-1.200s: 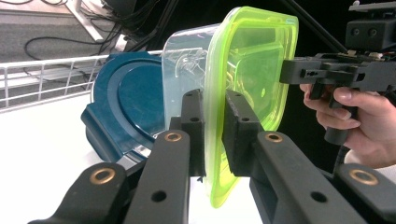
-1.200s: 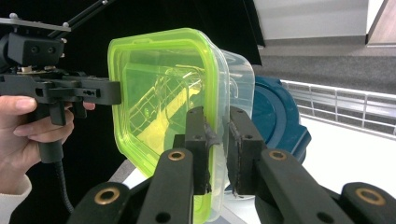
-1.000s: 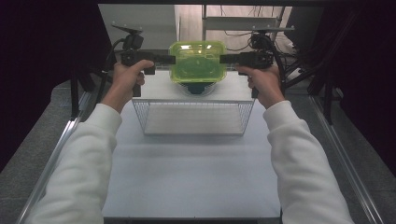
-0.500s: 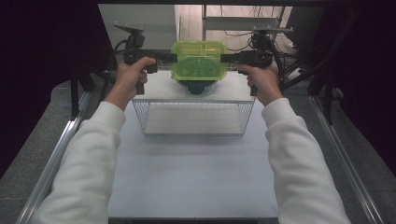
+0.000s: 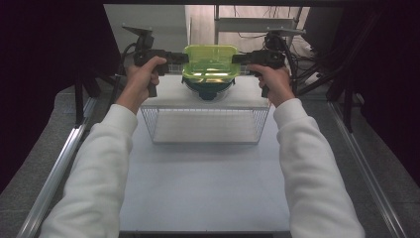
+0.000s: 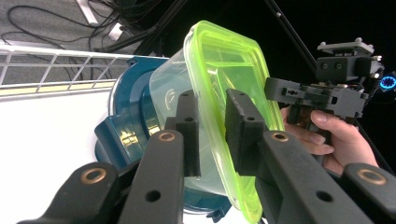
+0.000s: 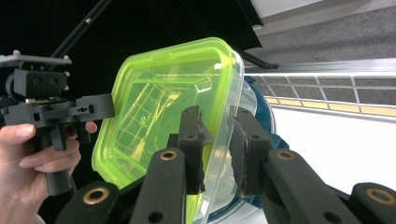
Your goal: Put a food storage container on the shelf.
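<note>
Two black hand-held grippers are seen at upper centre of the high view, the left gripper [image 5: 181,58] and right gripper [image 5: 237,58] flanking a clear plastic container with a lime-green lid [image 5: 210,63], set on a dark blue round bowl [image 5: 208,89] behind a wire basket [image 5: 205,125].

In the left gripper view, mid-frame, the rim is straddled by jaws just opening, one pad [image 6: 243,128] against the lid.

In the right gripper view, mid-frame, the rim is between jaws likewise opening; the grip cannot be told.

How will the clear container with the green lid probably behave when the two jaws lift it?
The clear container looks thin-walled and empty, so it is probably light and may flex under pressure. Its green lid has a raised rim, which likely helps the left gripper and right gripper hold it. The glossy plastic could slip.
</note>
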Demonstrator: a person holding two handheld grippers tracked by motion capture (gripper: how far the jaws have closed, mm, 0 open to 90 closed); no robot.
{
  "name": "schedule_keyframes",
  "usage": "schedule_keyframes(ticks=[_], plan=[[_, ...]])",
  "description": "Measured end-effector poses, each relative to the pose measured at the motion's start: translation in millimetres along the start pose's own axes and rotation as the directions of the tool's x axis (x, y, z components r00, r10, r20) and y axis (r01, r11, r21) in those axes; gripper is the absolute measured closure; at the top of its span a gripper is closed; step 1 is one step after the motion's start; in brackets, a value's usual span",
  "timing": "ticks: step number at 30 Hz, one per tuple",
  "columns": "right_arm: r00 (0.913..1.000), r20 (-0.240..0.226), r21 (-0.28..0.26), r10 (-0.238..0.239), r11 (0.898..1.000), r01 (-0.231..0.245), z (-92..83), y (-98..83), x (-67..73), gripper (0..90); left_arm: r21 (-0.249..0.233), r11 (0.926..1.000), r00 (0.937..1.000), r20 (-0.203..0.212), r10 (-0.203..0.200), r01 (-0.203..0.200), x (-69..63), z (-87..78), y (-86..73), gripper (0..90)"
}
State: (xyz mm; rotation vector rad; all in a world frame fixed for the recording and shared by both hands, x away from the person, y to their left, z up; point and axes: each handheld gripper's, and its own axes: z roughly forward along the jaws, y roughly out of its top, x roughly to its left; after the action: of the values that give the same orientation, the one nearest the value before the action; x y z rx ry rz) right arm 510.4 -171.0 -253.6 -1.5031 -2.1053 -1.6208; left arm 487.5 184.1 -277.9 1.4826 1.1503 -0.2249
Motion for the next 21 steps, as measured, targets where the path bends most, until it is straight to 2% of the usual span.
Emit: schedule_keyframes(ticks=[14,21], plan=[[0.9972,-0.009,0.001,0.075,0.997,-0.075,9.2,2.1,-9.9,70.6,-0.036,0.9969,0.9975,0.008,-0.07,0.07,12.7,8.4,-0.9,72.2],[0.997,-0.015,0.002,0.076,0.997,-0.076,10.1,2.3,-11.2,69.8,-0.043,0.9974,0.9983,0.01,-0.058,0.059,13.7,9.3,-1.3,71.2]])
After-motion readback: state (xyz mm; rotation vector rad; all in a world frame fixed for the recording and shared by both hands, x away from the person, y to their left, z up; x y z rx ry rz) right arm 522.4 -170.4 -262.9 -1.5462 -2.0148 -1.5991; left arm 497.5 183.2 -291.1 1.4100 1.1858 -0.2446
